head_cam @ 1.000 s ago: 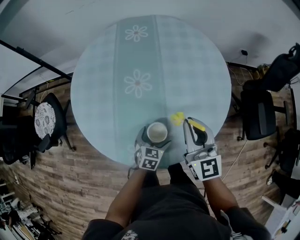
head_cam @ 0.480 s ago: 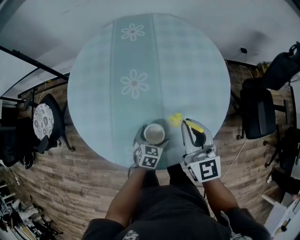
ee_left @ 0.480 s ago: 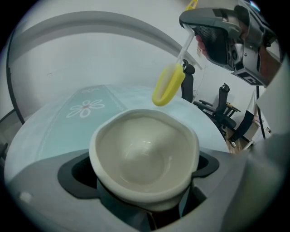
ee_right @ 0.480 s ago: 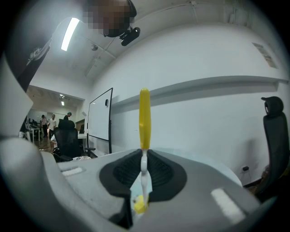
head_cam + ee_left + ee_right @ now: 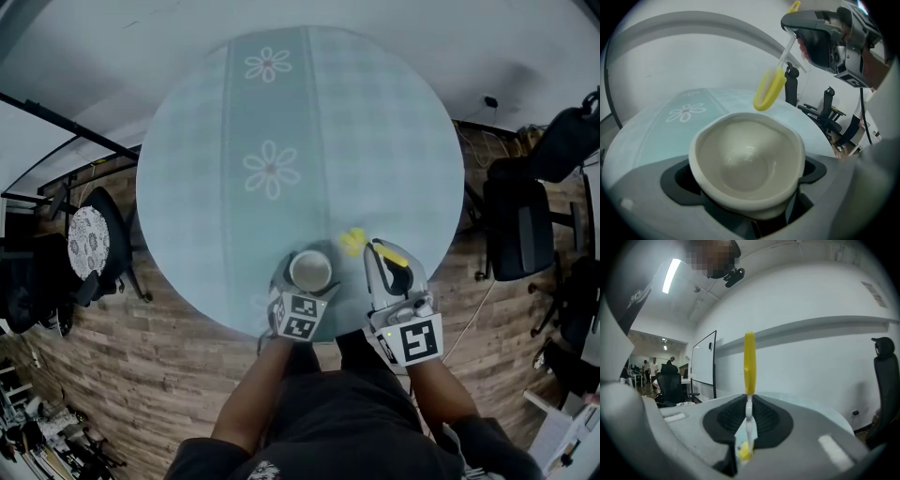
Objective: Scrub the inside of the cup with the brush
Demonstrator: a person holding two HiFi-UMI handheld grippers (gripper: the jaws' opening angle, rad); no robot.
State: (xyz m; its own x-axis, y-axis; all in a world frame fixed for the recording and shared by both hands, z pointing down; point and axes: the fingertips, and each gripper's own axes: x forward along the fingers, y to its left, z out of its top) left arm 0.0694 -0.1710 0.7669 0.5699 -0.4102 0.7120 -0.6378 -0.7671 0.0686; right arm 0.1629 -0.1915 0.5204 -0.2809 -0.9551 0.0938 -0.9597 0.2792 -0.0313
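At the near edge of the round desk (image 5: pixel 375 141), the left gripper (image 5: pixel 306 281) was closed around the body of the white cup (image 5: pixel 747 161), whose mouth faced up and whose bowl looked bare. Whether the cup rested on the cloth or hung just above it could not be told. So close to the rim of the desk, a hard downward push would likely tilt the cup in that grip or shove it toward the edge. Just right of the cup, the yellow head of the brush (image 5: pixel 769 89) hung outside and above the cup's rim, not yet inside it. A careless entry from there could strike the rim instead of clearing it. Farther right, the right gripper (image 5: pixel 749 420) was pinched narrowly on the thin white stem of the brush, low on the handle and far from the head. That long lever would probably let the brush swivel or slip between the pads once scrubbing pressure came on. No brand or lettering could be read on the cup or the brush. The only print in sight was the black-and-white square markers (image 5: pixel 419 338) on both grippers and the daisy pattern (image 5: pixel 270 169) on the cloth.
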